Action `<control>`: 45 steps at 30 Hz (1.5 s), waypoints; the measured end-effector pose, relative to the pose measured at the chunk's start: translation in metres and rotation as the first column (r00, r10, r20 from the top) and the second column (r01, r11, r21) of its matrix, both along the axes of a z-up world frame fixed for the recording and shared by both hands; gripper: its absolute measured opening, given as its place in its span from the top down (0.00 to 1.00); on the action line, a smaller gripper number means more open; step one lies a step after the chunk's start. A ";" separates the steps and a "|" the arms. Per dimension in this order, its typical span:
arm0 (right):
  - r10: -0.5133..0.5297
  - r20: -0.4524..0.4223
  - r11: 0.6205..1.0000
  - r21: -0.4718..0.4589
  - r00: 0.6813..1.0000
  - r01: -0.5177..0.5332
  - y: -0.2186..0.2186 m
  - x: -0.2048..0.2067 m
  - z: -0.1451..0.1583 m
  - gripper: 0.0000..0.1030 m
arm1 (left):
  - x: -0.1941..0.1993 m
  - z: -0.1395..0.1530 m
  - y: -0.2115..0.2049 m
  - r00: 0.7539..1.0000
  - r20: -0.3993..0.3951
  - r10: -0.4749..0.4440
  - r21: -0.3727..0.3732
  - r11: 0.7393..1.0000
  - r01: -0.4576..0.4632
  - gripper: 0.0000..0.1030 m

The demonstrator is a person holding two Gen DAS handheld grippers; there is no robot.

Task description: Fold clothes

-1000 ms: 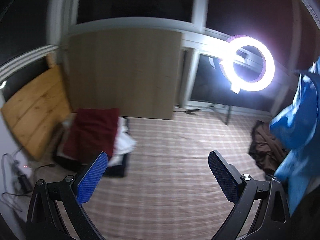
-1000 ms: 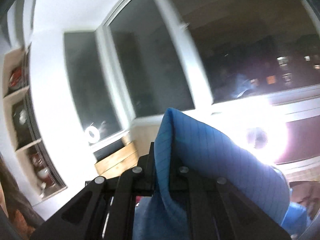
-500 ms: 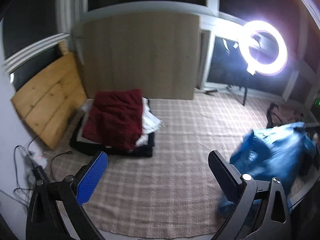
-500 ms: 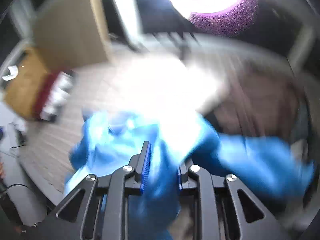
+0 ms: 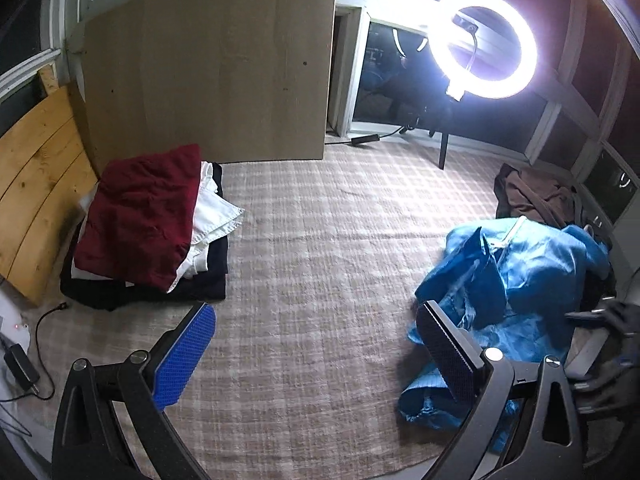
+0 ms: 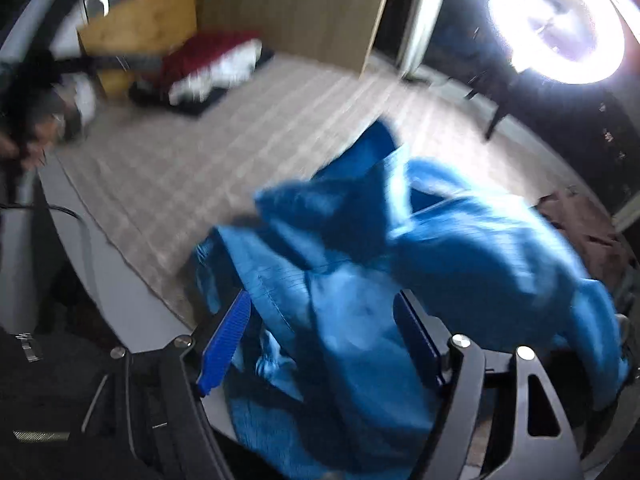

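**Both claws spread wide**

The left claw (image 5: pixel 316 344) hangs above the worktop with its two padded fingers (image 5: pixel 182 360) far apart and nothing between them. The right claw (image 6: pixel 324 340) is also parted, its fingers (image 6: pixel 226 344) straddling blue cloth without pinching it.

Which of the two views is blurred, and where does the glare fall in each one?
Left wrist view: sharp, with strong fisheye bending at the edges; the ring light glares at the upper right. Right wrist view: motion-blurred, so the blue garment and the clothes stack look smeared; the ring light washes out the top right corner.
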State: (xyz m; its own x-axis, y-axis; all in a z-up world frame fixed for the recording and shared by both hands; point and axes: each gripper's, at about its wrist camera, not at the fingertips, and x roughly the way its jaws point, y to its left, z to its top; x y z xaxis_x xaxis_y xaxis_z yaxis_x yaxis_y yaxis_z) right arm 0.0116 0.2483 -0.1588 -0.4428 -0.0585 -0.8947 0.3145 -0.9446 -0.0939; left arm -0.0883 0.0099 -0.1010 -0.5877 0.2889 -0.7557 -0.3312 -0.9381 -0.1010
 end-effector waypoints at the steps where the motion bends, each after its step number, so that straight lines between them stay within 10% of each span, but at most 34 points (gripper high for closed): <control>1: 0.001 0.022 0.999 0.033 1.000 -0.002 -0.002 -0.008 -0.016 0.29 | 0.001 0.000 -0.004 1.000 0.000 0.006 -0.002 1.000 -0.006 0.02; 10: -0.030 0.118 0.992 0.126 0.993 0.015 0.015 -0.032 -0.068 0.37 | 0.001 -0.014 -0.037 0.996 0.036 0.076 -0.010 0.997 -0.075 0.02; 17: -0.036 0.165 0.999 -0.019 0.986 0.039 0.038 -0.019 -0.059 0.60 | 0.000 -0.021 -0.023 0.997 0.051 0.055 -0.015 0.998 -0.055 0.02; 22: -0.046 0.147 0.998 0.045 0.988 0.040 0.051 -0.013 -0.062 0.78 | 0.000 -0.021 -0.004 0.999 0.047 0.022 -0.016 1.000 -0.021 0.02; 24: -0.072 0.106 0.997 -0.015 0.992 0.074 0.068 -0.009 -0.041 0.95 | -0.001 -0.023 0.002 0.999 0.050 0.008 -0.023 1.000 -0.007 0.02; 34: -0.273 -0.082 0.930 -0.279 0.959 0.241 0.178 0.018 0.071 0.98 | -0.002 -0.022 0.035 0.998 0.051 -0.042 -0.048 0.998 0.044 0.02; 41: -0.581 -0.098 0.811 0.013 0.808 0.585 0.339 0.067 0.066 0.94 | 0.008 -0.028 0.121 0.976 0.060 -0.209 -0.047 0.976 0.212 0.02; 45: -0.589 -0.115 0.788 0.137 0.800 0.600 0.358 0.088 0.056 0.88 | 0.018 -0.034 0.179 0.947 0.084 -0.311 -0.052 0.947 0.316 0.02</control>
